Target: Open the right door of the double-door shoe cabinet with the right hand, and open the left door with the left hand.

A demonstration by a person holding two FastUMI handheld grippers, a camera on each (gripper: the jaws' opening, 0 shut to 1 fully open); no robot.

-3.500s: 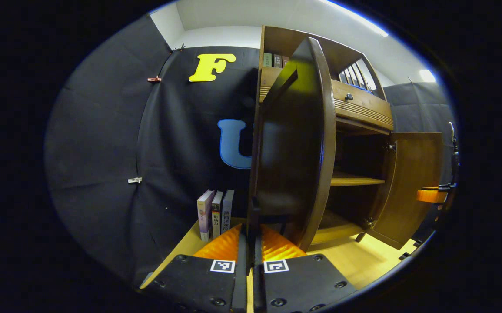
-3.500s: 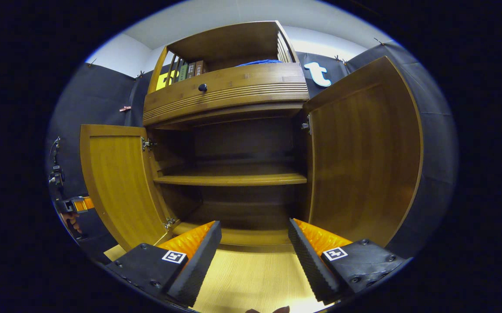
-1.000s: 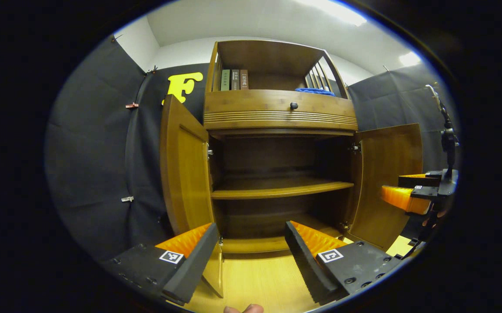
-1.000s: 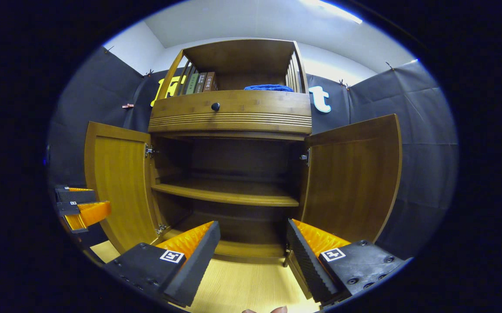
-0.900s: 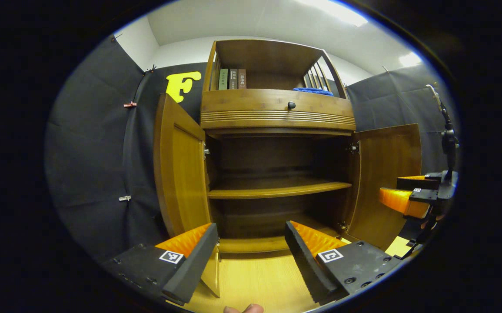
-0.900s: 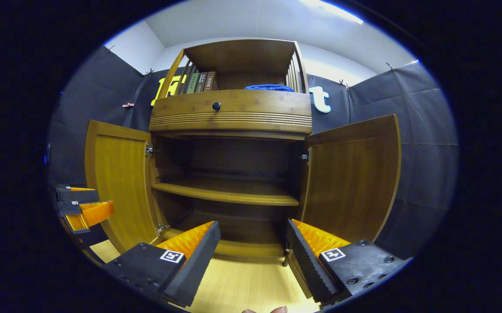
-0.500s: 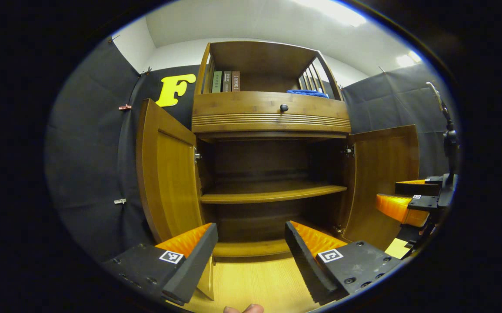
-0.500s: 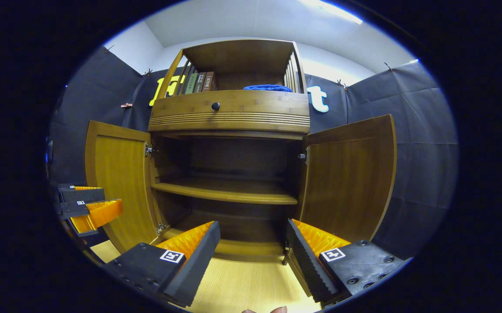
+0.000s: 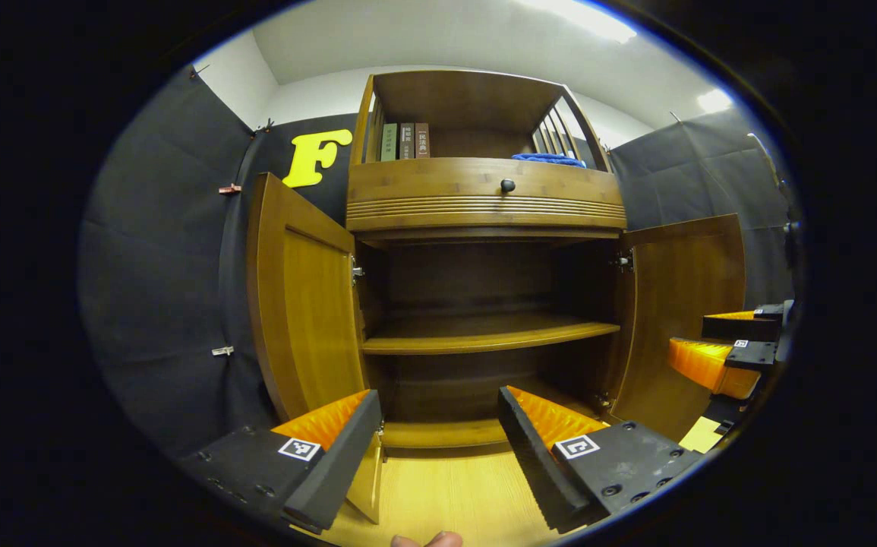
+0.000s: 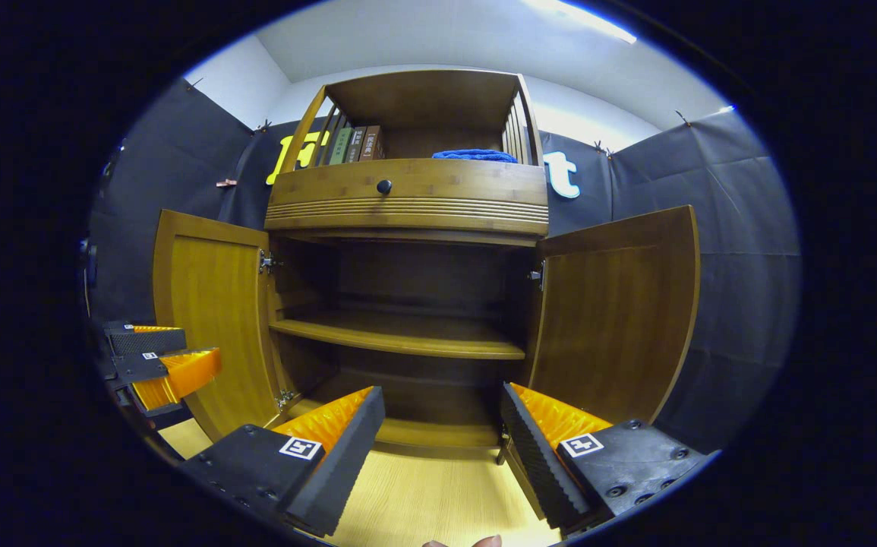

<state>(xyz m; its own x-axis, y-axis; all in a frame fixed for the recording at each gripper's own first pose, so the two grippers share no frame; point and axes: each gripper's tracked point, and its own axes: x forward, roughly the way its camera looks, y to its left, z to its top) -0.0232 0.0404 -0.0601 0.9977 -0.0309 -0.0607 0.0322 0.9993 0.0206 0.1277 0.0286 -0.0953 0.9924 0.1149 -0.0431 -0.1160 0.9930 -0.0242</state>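
left gripper (image 9: pixel 438 433): seen in the left gripper view with jaws spread wide and nothing held between them; it is held back from the cabinet, facing the opening, which is judged consistent with a door already let go.
right gripper (image 10: pixel 442 433): likewise released, jaws parted and empty, set back from the cabinet front; it is also seen at the far right of the left gripper view, beside the right door.
shoe cabinet (image 10: pixel 408 194): placed against the black booth wall, on a pale wooden floor (image 10: pixel 423 501), directly ahead of both grippers.
left door (image 9: pixel 301 304): swung outward to the left on its hinges, inner face shown; no gripper is touching it.
right door (image 10: pixel 613 311): swung outward to the right, inner face shown; it stands apart from both grippers.
interior: one curved shelf (image 9: pixel 484 334) is exposed, with nothing seen on it; the recess is dark.
finish: warm brown wood with a glossy face; a ribbed drawer front with a dark knob (image 9: pixel 508 184) sits above the doors.
upper shelf: books (image 9: pixel 404 140) at left, a blue cloth (image 9: pixel 548 159) at right.
task status: both doors are judged fully open; nothing further appears to be required.
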